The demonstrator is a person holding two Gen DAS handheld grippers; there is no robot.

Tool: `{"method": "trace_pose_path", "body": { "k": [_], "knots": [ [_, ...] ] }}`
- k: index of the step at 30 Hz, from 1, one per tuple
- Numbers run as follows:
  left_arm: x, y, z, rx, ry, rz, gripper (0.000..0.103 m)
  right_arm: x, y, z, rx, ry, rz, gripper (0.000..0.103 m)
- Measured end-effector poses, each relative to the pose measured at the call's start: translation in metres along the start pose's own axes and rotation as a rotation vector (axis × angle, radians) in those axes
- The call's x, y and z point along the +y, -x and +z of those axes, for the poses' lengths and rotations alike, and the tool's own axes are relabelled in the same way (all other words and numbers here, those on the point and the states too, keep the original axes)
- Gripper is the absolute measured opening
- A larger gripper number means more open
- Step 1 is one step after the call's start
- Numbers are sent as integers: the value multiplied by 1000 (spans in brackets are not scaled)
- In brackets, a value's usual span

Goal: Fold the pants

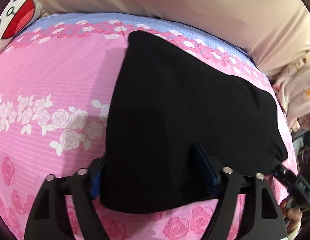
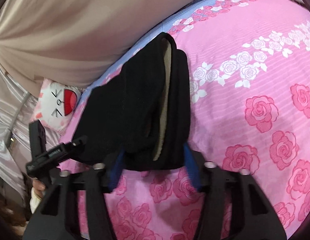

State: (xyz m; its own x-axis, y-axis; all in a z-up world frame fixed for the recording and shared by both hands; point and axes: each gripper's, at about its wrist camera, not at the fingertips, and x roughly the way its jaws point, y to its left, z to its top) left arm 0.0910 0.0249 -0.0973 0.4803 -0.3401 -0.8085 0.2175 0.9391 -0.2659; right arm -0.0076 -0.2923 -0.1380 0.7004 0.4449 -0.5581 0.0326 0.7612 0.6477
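On pink rose bedsheet (image 1: 44,76), folded black pants (image 1: 175,104) between both claws' spread, unpinching fingers.

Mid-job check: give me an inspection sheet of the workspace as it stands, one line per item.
Surface: pink rose-print bedsheet, blue band along its far edge.
Job's things: black pants, folded into a thick bundle; pale lining shows between layers.
Clutter: cartoon-face pillow at the bed's edge; pale clothes heaped beside the bed.
Grippers: left gripper straddles the bundle's near end; right gripper straddles the end with the lining. Whether the pads press is unclear.
Cables: nothing seen.
Surroundings: beige curtain behind the bed.
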Motion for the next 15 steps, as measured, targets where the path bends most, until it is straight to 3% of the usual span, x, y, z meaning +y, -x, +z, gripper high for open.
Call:
{"method": "trace_pose_path", "body": {
  "k": [2, 3, 4, 5, 6, 8, 11, 12, 13, 14, 15],
  "knots": [
    [-4, 9, -1, -14, -22, 0, 59, 2, 3, -1, 3, 18, -4, 40],
    [-3, 12, -3, -15, -16, -6, 62, 2, 3, -1, 6, 12, -2, 47],
    [0, 12, -3, -8, 4, -12, 75, 0, 4, -3, 15, -9, 5, 54],
    [7, 9, -3, 13, 43, -13, 85, -3, 5, -5, 23, -29, 16, 68],
    [11, 6, -4, 21, 68, -5, 91, -4, 7, -6, 12, -35, 34, 68],
    [17, 1, -5, 22, 105, -26, 92, -3, 7, -7, 14, -43, 39, 70],
    [10, 0, -5, -8, 77, -5, 93, 6, 0, -7, 9, -40, 42, 76],
    [6, -2, -4, -13, 59, -16, 90, 9, -3, -7, 3, -31, 30, 72],
    [2, -4, -4, -14, 42, -15, 79, 13, -9, -8, -2, -16, 11, 65],
    [-2, -3, -4, -16, 26, -18, 72, 14, -13, -8, -4, -18, 9, 47],
    [-8, 1, -5, -26, 10, -9, 60, 13, -14, -9, -5, -36, 36, 39]
  ]
}}
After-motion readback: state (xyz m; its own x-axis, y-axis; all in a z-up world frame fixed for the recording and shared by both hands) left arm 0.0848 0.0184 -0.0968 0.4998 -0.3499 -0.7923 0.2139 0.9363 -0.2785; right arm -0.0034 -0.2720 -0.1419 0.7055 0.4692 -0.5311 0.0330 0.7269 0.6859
